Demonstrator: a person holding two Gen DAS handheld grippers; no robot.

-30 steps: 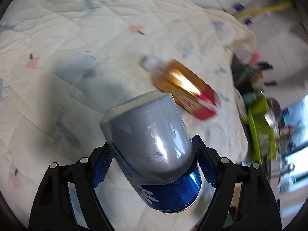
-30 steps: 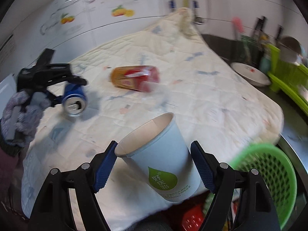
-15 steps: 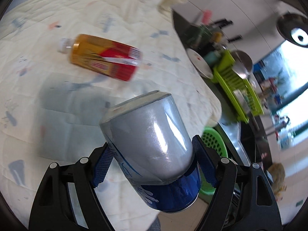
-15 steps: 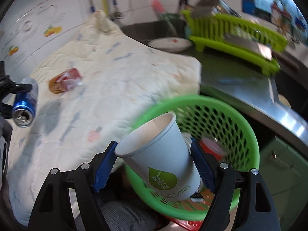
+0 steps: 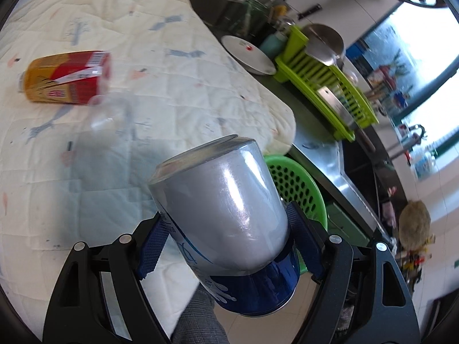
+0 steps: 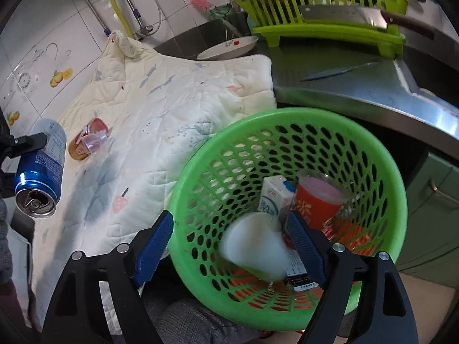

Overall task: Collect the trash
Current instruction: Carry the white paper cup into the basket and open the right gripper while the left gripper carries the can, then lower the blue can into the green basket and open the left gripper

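over the green basket [image 6: 396,189] the right gripper [image 6: 231,245] jaws have just been opening, a blurred paper cup [image 6: 254,246] loose between them; the left gripper [image 5: 226,246] clamps a can [image 5: 223,218].

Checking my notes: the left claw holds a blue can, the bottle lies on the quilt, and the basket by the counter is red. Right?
Not quite. The basket is green, as the right wrist view shows. The left claw does hold the blue can, and the bottle lies on the quilt.
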